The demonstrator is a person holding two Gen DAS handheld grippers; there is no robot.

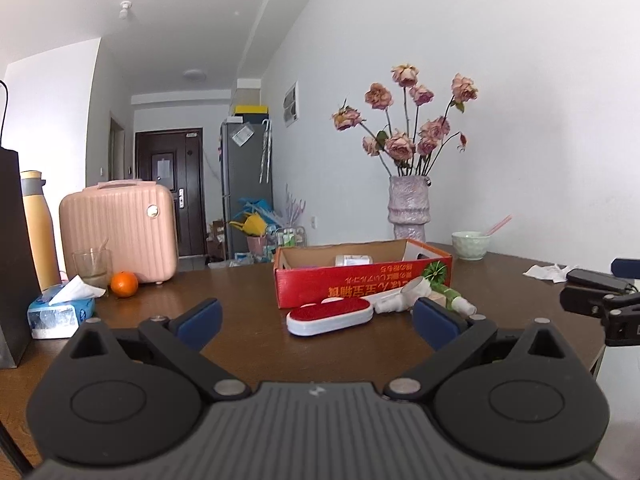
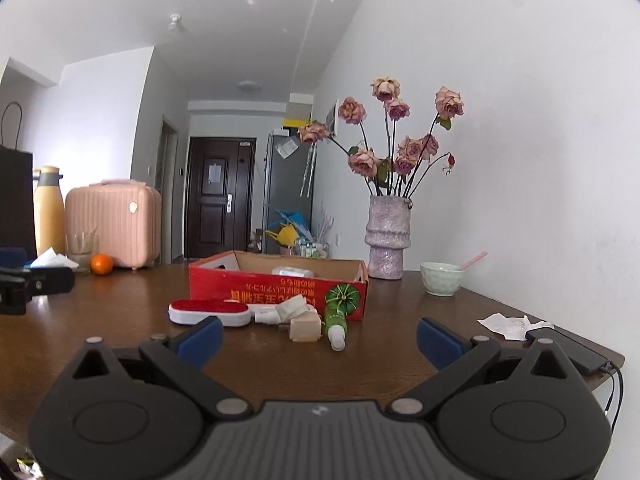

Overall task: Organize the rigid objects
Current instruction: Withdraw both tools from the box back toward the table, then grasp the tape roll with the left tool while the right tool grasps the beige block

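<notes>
Lying ahead of gaping tool (image 1: 316,324): brush (image 1: 330,316), seemingly.

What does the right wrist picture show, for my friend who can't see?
The open right gripper hovers over a brown table, facing a red cardboard box. Before the box lie a red-and-white brush, wooden block and green tube.

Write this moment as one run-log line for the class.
left gripper: open, empty | right gripper: open, empty | lint brush, wooden block, green tube: on table before red box | stage: nothing grasped
</notes>
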